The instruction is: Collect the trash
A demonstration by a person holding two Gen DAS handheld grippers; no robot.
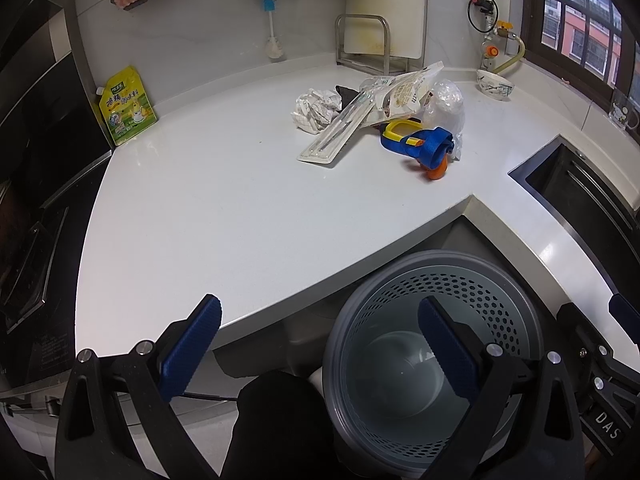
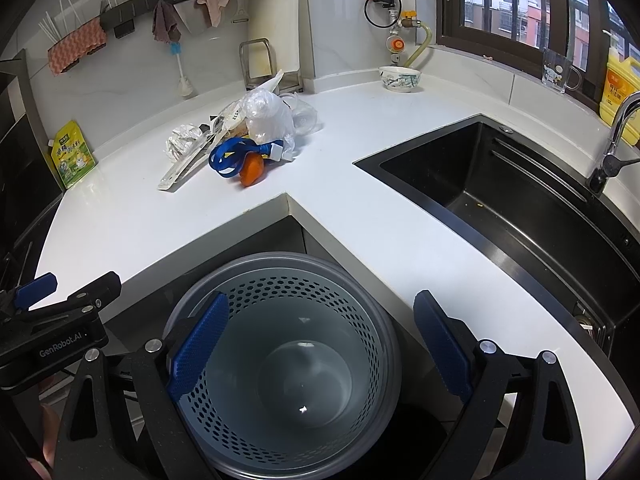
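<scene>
Left gripper: jaws wide apart, holding nothing, above tabletop edge and bin
Right gripper: jaws wide apart, holding nothing, over the bin
Bin: grey, perforated, on the floor in the tabletop's inner corner
Trash pile: crumpled paper, wrappers, plastic bag, blue strap, heaped on the white tabletop, well apart from both grippers
</scene>
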